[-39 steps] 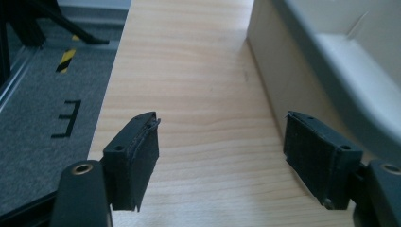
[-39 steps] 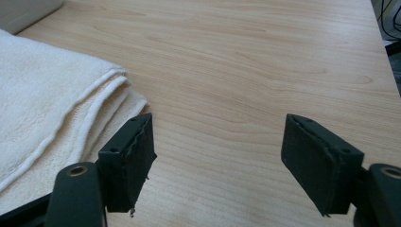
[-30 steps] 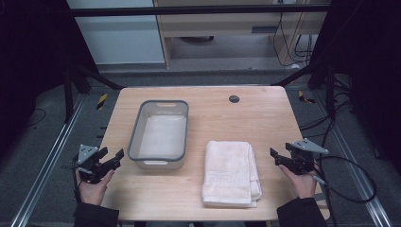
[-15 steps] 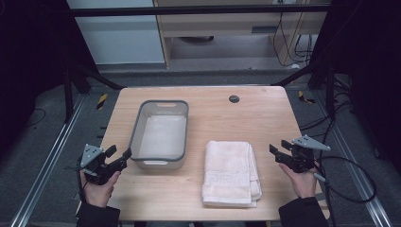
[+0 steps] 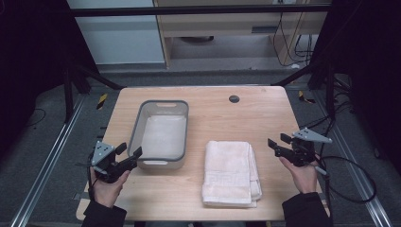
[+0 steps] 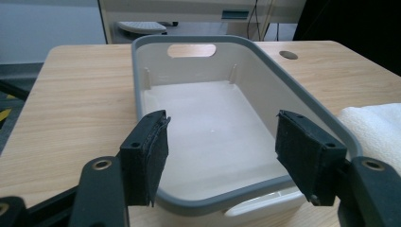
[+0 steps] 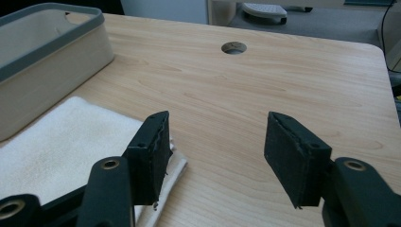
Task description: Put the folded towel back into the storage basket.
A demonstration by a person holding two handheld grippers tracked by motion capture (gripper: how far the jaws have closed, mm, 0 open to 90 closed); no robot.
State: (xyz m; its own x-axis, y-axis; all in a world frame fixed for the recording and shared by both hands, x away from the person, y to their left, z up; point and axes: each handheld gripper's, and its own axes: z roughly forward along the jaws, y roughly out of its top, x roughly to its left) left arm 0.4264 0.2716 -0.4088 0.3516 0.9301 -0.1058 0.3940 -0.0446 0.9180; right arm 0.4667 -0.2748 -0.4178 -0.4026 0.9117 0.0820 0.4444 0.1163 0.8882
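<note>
1. The left hand comes in from the bottom left, palm wrapped around the body of the left tongs, with a dark sleeve at the wrist.
2. The left tongs point forward and to the right; their jaws stand well apart with nothing between the pads.
3. The right hand comes in from the bottom right, fingers curled around the right tongs, also out of a dark sleeve.
4. The right tongs point to the left; their jaws have just been opening a little and hold nothing.
5. A grey three-cornered plate sits on top of each tool, and a black cable loops away from the right one.
</note>
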